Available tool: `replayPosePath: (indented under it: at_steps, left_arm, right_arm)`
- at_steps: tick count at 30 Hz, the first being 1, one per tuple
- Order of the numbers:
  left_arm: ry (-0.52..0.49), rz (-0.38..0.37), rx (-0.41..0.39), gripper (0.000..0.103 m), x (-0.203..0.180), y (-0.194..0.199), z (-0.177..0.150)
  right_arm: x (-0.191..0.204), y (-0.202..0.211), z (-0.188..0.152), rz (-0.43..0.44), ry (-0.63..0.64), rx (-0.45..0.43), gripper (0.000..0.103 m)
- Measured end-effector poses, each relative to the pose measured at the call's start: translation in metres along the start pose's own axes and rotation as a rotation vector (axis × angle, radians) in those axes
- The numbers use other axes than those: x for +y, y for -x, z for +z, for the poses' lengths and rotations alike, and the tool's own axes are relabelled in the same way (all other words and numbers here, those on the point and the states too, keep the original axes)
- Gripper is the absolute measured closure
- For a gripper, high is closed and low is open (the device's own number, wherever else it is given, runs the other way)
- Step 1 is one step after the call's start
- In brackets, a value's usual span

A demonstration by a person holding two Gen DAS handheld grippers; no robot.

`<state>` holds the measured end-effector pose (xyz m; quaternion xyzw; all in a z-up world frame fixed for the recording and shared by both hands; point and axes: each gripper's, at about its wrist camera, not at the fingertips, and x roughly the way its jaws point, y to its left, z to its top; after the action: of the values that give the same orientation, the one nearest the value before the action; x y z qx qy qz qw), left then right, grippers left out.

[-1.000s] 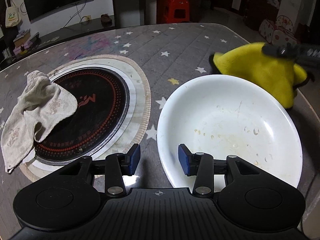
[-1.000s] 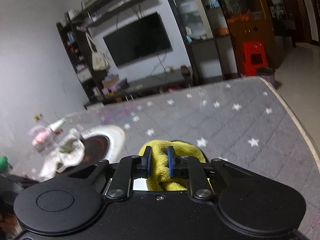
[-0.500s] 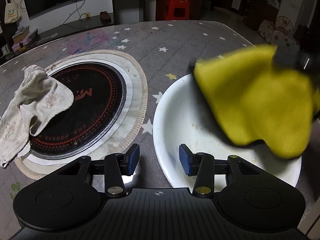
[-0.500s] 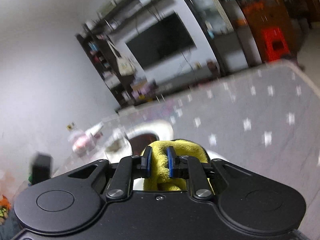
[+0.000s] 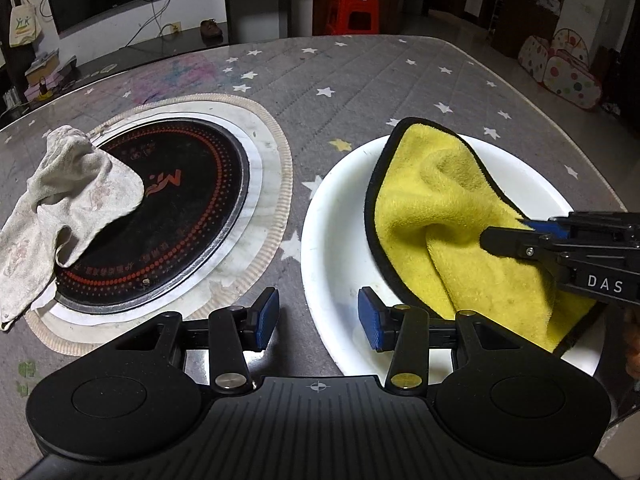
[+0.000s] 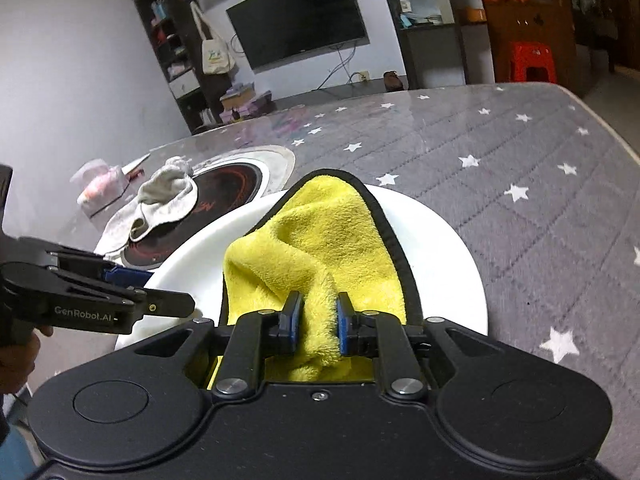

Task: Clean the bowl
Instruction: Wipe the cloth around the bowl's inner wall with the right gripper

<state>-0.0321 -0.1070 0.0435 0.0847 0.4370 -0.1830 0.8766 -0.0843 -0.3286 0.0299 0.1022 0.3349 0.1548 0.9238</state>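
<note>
A wide white bowl (image 5: pixel 340 248) (image 6: pixel 440 264) sits on the grey star-patterned table. A yellow cloth (image 5: pixel 440 208) (image 6: pixel 320 232) with black edging lies spread inside it, covering most of its right half. My right gripper (image 6: pixel 318 316) (image 5: pixel 504 230) comes in from the right with a bunched fold of the cloth between its blue pads. Its jaws are opening slightly, and the pads still press on the fold. My left gripper (image 5: pixel 318 320) (image 6: pixel 170 290) stands open over the bowl's near-left rim, one pad outside and one inside, not pressing on it.
Left of the bowl a round black induction cooktop (image 5: pixel 172 216) lies on a pale mat, with a grey rag (image 5: pixel 68 208) draped over its left side. A pink packet (image 6: pixel 100 188) lies farther left. The table's rounded edge (image 5: pixel 592 168) runs close behind the bowl at right.
The right gripper carried the yellow cloth from beyond the bowl's right rim, over it, and down into the bowl, where the cloth now lies spread. The left gripper stayed put.
</note>
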Motion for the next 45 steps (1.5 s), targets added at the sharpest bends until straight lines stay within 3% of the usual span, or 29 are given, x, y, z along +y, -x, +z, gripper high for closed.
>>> replayPosePath:
  at_steps: [7,12,14,19,22,26,38,41,45]
  left_arm:
    - [-0.005,0.005,-0.003,0.058,-0.001,0.000,-0.001]
    - [-0.009,-0.005,-0.002,0.059,-0.003,0.000,-0.002]
    - [-0.009,-0.023,-0.003,0.068,-0.002,0.000,-0.003]
    - [-0.037,-0.027,-0.013,0.073,-0.006,0.001,-0.003]
    - [-0.040,-0.031,-0.018,0.073,-0.007,0.000,-0.005]
    - [-0.031,-0.042,-0.017,0.073,-0.005,-0.001,-0.005]
    - [-0.013,-0.045,-0.025,0.072,0.000,0.004,-0.004]
    - [0.001,-0.053,-0.032,0.072,0.005,0.008,-0.005]
    - [0.011,-0.056,-0.043,0.072,0.008,0.012,-0.005]
  right_arm:
    - [0.026,0.012,0.008,-0.035,0.138,-0.065,0.070]
    - [0.032,-0.002,0.008,-0.025,0.140,-0.046,0.070]
    - [0.028,-0.009,0.005,-0.026,0.120,-0.021,0.071]
    - [0.028,-0.005,-0.005,-0.042,0.140,0.016,0.079]
    - [0.028,-0.003,-0.011,-0.077,0.169,0.027,0.080]
    - [0.017,-0.011,-0.005,-0.094,0.114,0.038,0.080]
    - [0.033,-0.049,0.016,-0.146,0.278,0.061,0.079]
    - [0.046,-0.049,0.018,-0.175,0.362,0.050,0.079]
    - [0.055,-0.038,0.025,-0.144,0.358,0.014,0.079]
